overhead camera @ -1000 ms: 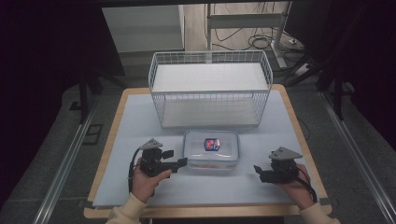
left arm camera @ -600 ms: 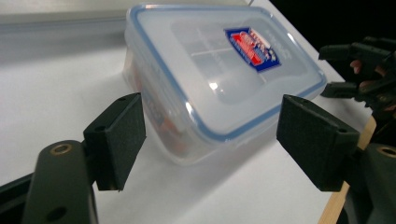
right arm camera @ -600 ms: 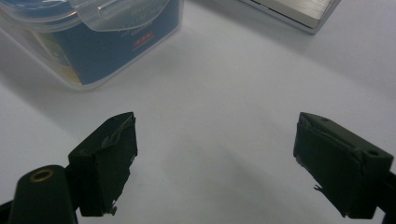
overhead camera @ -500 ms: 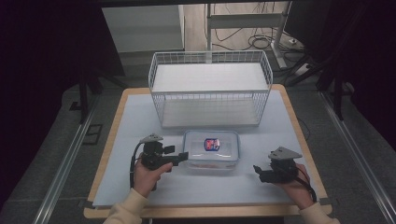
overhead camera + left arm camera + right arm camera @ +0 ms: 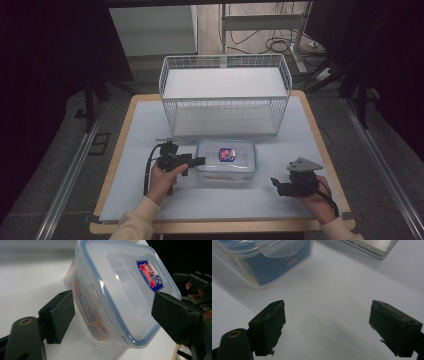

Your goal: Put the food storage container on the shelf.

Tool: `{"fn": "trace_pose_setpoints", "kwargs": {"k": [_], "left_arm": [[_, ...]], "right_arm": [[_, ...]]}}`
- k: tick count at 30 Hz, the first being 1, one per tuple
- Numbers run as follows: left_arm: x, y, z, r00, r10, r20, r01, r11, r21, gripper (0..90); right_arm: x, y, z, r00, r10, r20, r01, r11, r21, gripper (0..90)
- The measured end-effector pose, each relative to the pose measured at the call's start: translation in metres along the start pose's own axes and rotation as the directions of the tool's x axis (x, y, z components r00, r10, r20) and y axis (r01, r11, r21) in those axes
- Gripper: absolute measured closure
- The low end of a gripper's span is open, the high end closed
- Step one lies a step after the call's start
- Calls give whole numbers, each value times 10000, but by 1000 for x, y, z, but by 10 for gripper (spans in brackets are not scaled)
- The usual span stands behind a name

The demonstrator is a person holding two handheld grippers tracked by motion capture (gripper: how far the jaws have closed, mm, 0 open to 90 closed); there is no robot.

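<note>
Left gripper [image 5: 199,161] has slid right, up to the clear lidded food container [image 5: 226,161] at centre frame on the table [image 5: 130,150], and its fingers [image 5: 58,315] have just been opening; they now straddle the container's near end without pressing, so a grasp looks next. Right gripper [image 5: 276,184], lower right, hasn't moved, fingers [image 5: 268,326] spread over bare table. Count: one container, one white wire basket [image 5: 225,95] upper centre, two grippers

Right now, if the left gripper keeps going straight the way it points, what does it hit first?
The left gripper would meet the clear lidded container first; its end already sits between the open jaws, apparently untouched.
</note>
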State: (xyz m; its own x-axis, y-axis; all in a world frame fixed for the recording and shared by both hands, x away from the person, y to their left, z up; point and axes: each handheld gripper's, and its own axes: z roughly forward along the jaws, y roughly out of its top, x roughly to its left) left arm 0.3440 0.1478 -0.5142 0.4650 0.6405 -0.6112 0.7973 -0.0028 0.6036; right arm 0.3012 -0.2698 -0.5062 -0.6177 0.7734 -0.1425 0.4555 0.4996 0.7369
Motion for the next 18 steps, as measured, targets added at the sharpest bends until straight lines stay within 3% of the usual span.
{"fn": "trace_pose_setpoints", "kwargs": {"k": [5,11,18], "left_arm": [[3,0,8,9990,-212,398,205,9997,165,181],[5,0,16,9969,-425,665,404,9986,329,200],[5,1,15,9971,-487,582,478,9987,168,245]], "right_arm": [[0,0,1,9991,285,-317,-287,9996,-67,136],[-1,1,-1,9992,286,-294,-289,9995,-115,135],[0,1,0,9990,266,-369,-271,9995,-133,135]]}}
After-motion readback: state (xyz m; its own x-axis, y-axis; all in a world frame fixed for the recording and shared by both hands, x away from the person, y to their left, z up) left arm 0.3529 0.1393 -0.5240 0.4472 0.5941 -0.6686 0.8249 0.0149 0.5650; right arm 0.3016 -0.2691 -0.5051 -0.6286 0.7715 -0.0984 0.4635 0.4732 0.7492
